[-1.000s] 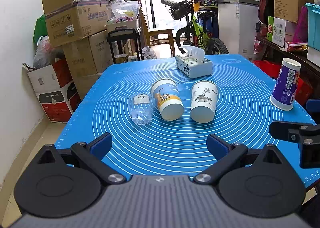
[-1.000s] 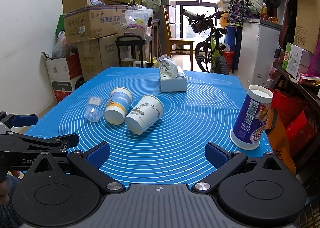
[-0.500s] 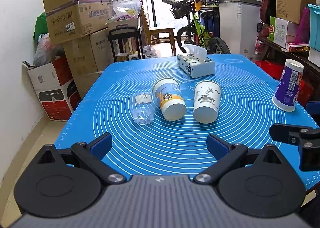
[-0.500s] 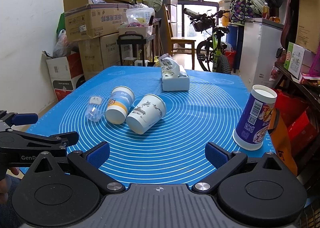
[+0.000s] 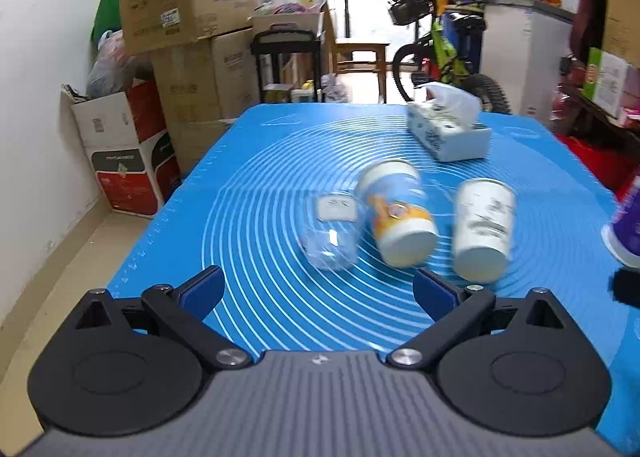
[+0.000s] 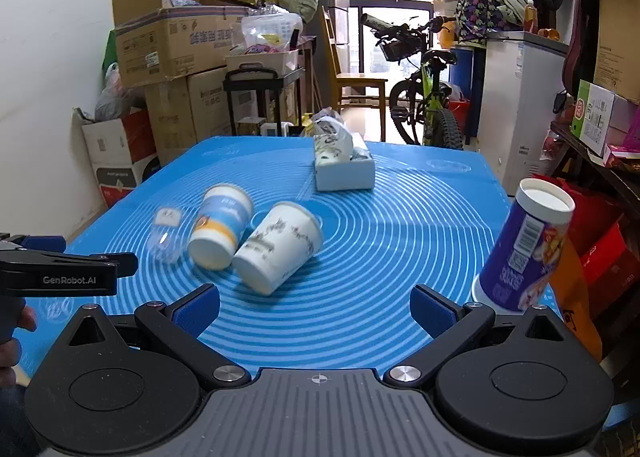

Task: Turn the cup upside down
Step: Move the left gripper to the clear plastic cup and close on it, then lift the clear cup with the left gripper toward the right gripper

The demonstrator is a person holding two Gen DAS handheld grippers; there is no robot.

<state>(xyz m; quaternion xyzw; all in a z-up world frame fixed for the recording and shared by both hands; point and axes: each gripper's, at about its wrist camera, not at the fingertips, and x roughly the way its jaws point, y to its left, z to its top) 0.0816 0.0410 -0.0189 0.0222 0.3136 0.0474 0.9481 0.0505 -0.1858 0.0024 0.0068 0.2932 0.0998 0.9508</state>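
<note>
Three cups lie on their sides on the blue mat [image 5: 280, 145]: a clear plastic cup [image 5: 332, 233], a blue-and-orange paper cup [image 5: 396, 213] and a white printed paper cup [image 5: 484, 229]. They also show in the right wrist view: the clear cup [image 6: 164, 233], the blue-and-orange cup [image 6: 218, 231], the white cup [image 6: 278, 247]. A purple cup [image 6: 524, 253] stands upside down at the mat's right edge. My left gripper [image 5: 320, 291] is open and empty, just short of the clear cup. My right gripper [image 6: 316, 307] is open and empty, in front of the white cup.
A tissue box [image 6: 344, 169] sits at the far middle of the mat. Cardboard boxes [image 5: 176, 17] stack against the left wall. A bicycle [image 6: 420, 97] and a white cabinet [image 6: 516, 109] stand behind the table. Shelves with boxes line the right side.
My left gripper has moved forward and to the left, closer to the clear cup and the blue-and-orange cup. My right gripper has edged forward. The cups have not moved.
</note>
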